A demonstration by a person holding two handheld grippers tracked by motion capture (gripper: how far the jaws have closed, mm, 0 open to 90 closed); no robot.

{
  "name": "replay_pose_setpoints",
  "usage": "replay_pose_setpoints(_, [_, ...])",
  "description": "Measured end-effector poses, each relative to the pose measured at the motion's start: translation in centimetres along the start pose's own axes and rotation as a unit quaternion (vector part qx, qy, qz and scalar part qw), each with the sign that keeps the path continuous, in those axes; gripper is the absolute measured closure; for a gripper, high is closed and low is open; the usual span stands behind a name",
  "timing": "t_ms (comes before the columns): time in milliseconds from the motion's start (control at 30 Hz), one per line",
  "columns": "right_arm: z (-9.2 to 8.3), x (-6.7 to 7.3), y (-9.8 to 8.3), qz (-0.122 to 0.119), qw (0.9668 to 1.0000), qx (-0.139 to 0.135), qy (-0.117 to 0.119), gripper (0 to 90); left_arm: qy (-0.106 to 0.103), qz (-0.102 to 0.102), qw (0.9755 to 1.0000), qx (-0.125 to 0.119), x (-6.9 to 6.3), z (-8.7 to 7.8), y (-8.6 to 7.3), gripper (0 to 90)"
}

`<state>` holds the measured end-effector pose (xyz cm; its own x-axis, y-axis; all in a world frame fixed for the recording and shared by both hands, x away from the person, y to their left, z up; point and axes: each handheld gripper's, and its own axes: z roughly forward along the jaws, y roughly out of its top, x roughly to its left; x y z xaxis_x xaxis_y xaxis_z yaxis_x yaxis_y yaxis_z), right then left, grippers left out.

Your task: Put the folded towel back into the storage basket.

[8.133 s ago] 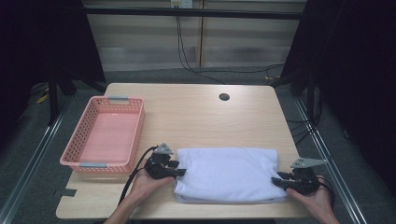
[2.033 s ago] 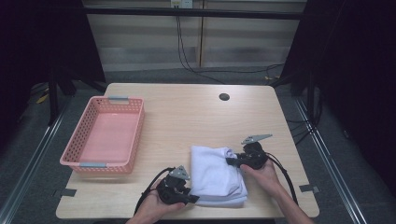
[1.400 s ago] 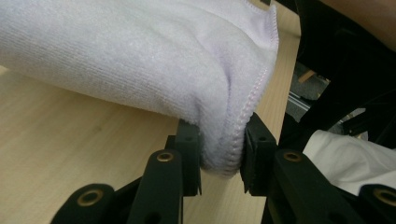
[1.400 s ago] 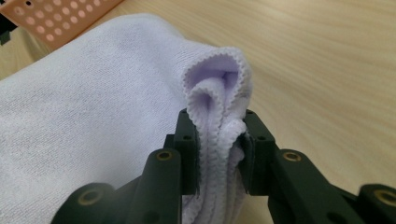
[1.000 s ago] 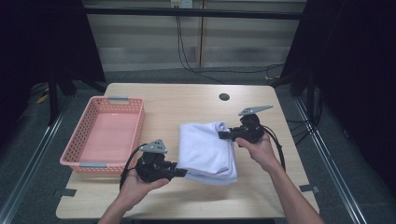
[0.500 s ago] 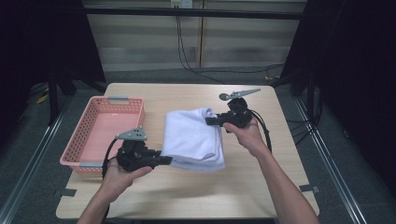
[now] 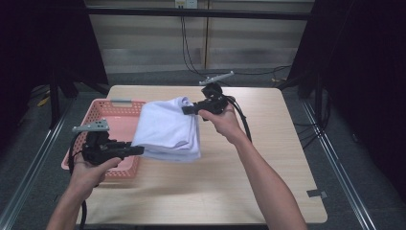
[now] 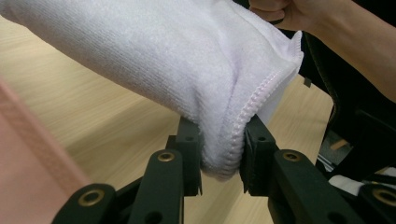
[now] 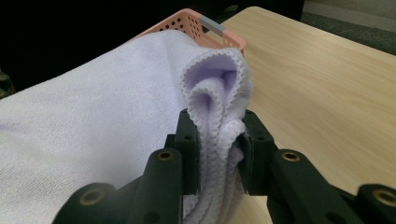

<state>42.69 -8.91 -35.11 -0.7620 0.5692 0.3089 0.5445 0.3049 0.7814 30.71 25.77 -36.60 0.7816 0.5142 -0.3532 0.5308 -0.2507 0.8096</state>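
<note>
The left tool point(image 7: 136, 150) and right tool point(image 7: 187, 109) each stay clamped on an end of the folded white towel point(image 7: 167, 130) — since a second ago it has left the worktop point(image 7: 268, 163) and now hangs half over the pink basket point(image 7: 100, 115), likely its destination. One towel, one basket, two tools.

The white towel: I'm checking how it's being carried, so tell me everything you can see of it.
The white towel is terry cloth with stitched hems, folded into several layers. It hangs in the air, spanning between the two tools, partly above the pink basket and partly above the wooden table. The left tool is shut on its near corner, the right tool on its bunched far corner. The middle sags slightly.
</note>
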Motion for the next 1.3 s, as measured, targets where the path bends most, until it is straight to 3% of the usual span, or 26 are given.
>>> replay_pose_setpoints(167, [2.2, 0.7, 1.7, -0.003, 1.0000, 0.006, 0.005, 72.7, 0.017, -0.010, 0.9998, -0.011, 1.3, -2.2, -0.3, 72.9])
replay_pose_setpoints(200, [3.4, 1.2, 2.6, -0.006, 0.9999, 0.010, 0.010, 72.8, 0.022, -0.014, 0.9995, -0.016, 1.8, -3.3, -0.5, 72.9])
replay_pose_setpoints(233, [4.0, 1.6, 3.1, -0.007, 0.9998, 0.011, 0.012, 72.8, 0.022, -0.014, 0.9995, -0.016, 1.8, -3.3, -0.5, 72.9])
replay_pose_setpoints(267, [4.6, 1.9, 3.5, -0.007, 0.9998, 0.011, 0.016, 72.8, 0.033, -0.020, 0.9990, -0.024, 2.5, -4.7, -0.9, 72.9])
replay_pose_setpoints(300, [4.6, 1.9, 3.5, -0.007, 0.9998, 0.011, 0.016, 72.8, 0.033, -0.020, 0.9990, -0.024, 2.5, -4.7, -0.9, 72.9])
replay_pose_setpoints(333, [5.8, 2.6, 4.3, -0.008, 0.9997, 0.013, 0.020, 72.8, 0.038, -0.030, 0.9984, -0.031, 3.2, -6.0, -1.3, 73.0])
replay_pose_setpoints(367, [5.8, 2.6, 4.3, -0.008, 0.9997, 0.013, 0.020, 72.8, 0.038, -0.030, 0.9984, -0.031, 3.2, -6.0, -1.3, 73.0])
replay_pose_setpoints(400, [7.0, 3.4, 5.1, -0.012, 0.9995, 0.019, 0.023, 72.8, 0.047, -0.034, 0.9977, -0.036, 3.7, -7.2, -1.7, 73.1])
replay_pose_setpoints(600, [9.6, 5.1, 6.6, -0.019, 0.9989, 0.026, 0.032, 72.9, 0.064, -0.044, 0.9961, -0.040, 5.1, -9.7, -2.9, 73.3])
replay_pose_setpoints(667, [11.4, 6.0, 7.3, -0.023, 0.9986, 0.031, 0.036, 73.0, 0.082, -0.056, 0.9942, -0.043, 5.7, -11.0, -3.6, 73.3])
replay_pose_setpoints(733, [11.9, 6.2, 7.5, -0.021, 0.9985, 0.032, 0.039, 73.0, 0.087, -0.057, 0.9936, -0.043, 6.0, -11.4, -3.8, 73.6])
replay_pose_setpoints(767, [13.3, 6.6, 7.6, -0.021, 0.9983, 0.033, 0.044, 73.1, 0.098, -0.064, 0.9921, -0.044, 6.5, -12.3, -4.3, 73.8])
replay_pose_setpoints(967, [16.3, 7.4, 7.1, -0.007, 0.9986, 0.035, 0.038, 73.4, 0.125, -0.087, 0.9879, -0.029, 8.0, -13.1, -5.5, 74.0])
replay_pose_setpoints(1000, [17.4, 7.4, 6.8, 0.001, 0.9989, 0.031, 0.034, 73.5, 0.140, -0.102, 0.9846, -0.025, 8.7, -13.1, -6.0, 74.1])
replay_pose_setpoints(1133, [18.8, 7.3, 5.9, 0.014, 0.9992, 0.034, 0.017, 73.5, 0.149, -0.114, 0.9821, -0.010, 9.8, -12.4, -6.8, 74.1])
replay_pose_setpoints(1200, [19.4, 6.9, 5.2, 0.020, 0.9993, 0.032, 0.006, 73.5, 0.162, -0.124, 0.9789, 0.004, 10.5, -11.5, -7.5, 74.0])
replay_pose_setpoints(1300, [20.1, 6.7, 4.5, 0.021, 0.9990, 0.038, -0.002, 73.5, 0.168, -0.126, 0.9776, 0.019, 11.0, -10.9, -7.8, 74.0])
